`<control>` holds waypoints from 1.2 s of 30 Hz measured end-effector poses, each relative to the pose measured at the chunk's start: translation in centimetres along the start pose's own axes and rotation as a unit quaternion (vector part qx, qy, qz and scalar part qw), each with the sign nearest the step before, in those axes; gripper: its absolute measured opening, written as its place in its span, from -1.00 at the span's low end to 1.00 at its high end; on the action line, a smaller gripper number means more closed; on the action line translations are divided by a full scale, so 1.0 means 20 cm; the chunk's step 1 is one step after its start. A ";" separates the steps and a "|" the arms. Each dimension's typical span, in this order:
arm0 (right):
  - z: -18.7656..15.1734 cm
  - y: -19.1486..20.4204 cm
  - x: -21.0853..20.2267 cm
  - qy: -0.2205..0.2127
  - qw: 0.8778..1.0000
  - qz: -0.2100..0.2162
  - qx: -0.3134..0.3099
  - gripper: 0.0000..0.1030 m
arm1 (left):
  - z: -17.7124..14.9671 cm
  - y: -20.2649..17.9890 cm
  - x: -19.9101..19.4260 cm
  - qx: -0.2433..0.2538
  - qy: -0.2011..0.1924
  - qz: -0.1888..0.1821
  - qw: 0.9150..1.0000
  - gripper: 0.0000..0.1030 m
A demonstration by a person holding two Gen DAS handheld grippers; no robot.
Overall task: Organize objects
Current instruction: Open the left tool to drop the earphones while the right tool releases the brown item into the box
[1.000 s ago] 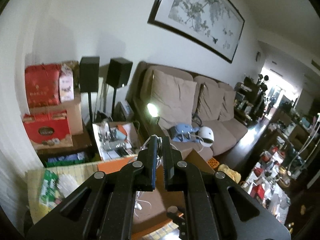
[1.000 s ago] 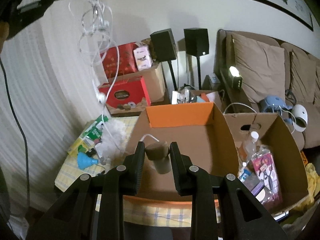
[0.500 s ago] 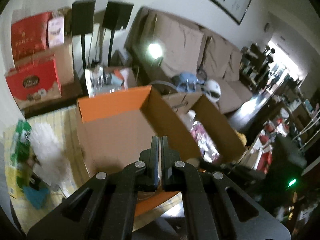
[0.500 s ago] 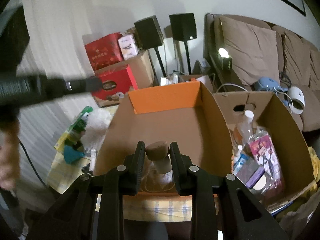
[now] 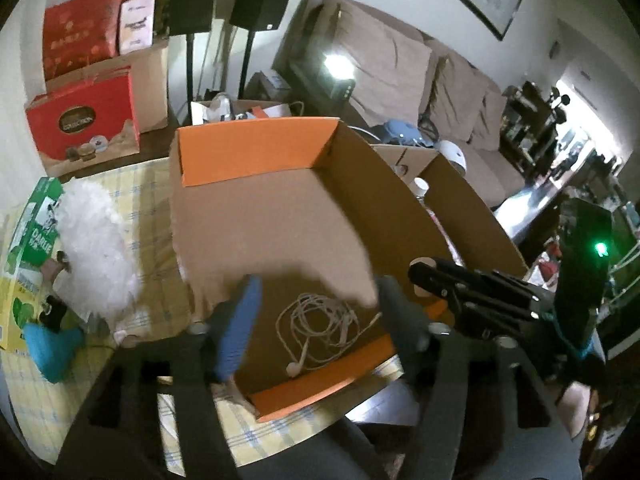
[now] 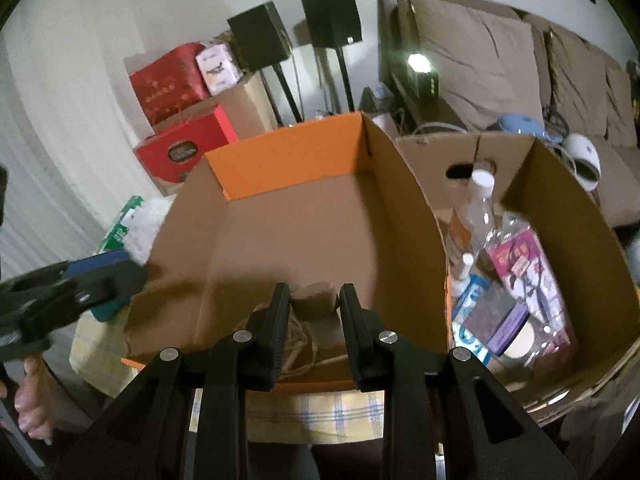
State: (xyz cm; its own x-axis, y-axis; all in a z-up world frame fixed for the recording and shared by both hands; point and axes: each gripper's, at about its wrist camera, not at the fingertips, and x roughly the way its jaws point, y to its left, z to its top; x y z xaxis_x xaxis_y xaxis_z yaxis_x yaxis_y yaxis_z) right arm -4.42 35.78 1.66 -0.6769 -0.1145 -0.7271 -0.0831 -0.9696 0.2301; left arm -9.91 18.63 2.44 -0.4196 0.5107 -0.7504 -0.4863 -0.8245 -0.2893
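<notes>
inside orange-flapped box (image 5: 256, 216): coiled earphone cable (image 5: 320, 326)

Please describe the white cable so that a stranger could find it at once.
Find the cardboard box with orange flaps on the checked cloth. On its floor, near the front flap, lies the white cable, a loose coil with an earbud end. Nothing else lies on that floor.

Dim indoor light, glare from small lamp (image 5: 335, 65) and bright doorway (image 5: 580, 128), motion-blurred fingers (image 5: 236, 320), dark fisheye-vignetted corners.
</notes>
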 end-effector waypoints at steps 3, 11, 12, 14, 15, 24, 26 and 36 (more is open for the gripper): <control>-0.01 -0.02 0.04 0.009 1.000 0.000 0.007 -0.50 | -0.03 0.00 0.00 0.013 -0.003 0.021 1.000 0.42; -0.02 -0.01 0.02 0.007 1.000 0.000 0.014 -0.14 | -0.06 0.06 -0.07 0.021 -0.028 0.053 0.998 0.81; -0.02 0.00 0.01 0.005 1.000 -0.001 0.013 -0.05 | -0.07 0.07 -0.09 0.017 -0.033 0.055 0.998 0.89; -0.02 0.02 -0.03 -0.004 1.000 0.002 0.014 0.32 | -0.07 0.10 -0.11 0.011 -0.042 0.063 0.997 0.96; -0.02 0.03 -0.04 -0.010 1.000 0.001 0.013 0.40 | -0.07 0.12 -0.12 0.008 -0.047 0.069 0.996 0.96; 0.00 0.21 -0.16 -0.066 0.997 -0.033 -0.035 0.70 | -0.08 0.26 -0.23 -0.019 -0.070 0.100 0.992 0.97; 0.00 0.24 -0.17 -0.075 0.995 -0.038 -0.044 0.78 | -0.08 0.28 -0.25 -0.020 -0.074 0.108 0.991 0.97; 0.01 0.37 -0.21 -0.094 0.993 -0.027 -0.064 1.00 | -0.13 0.39 -0.34 -0.043 -0.086 0.123 0.988 0.97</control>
State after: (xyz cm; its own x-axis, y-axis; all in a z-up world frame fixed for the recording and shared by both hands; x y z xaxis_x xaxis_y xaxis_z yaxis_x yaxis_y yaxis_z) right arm -2.30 29.03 6.47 -0.7992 -0.0300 -0.6003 -0.0387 -0.9941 0.1012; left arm -8.83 8.08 3.73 -0.6448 0.3195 -0.6943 -0.2897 -0.9428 -0.1649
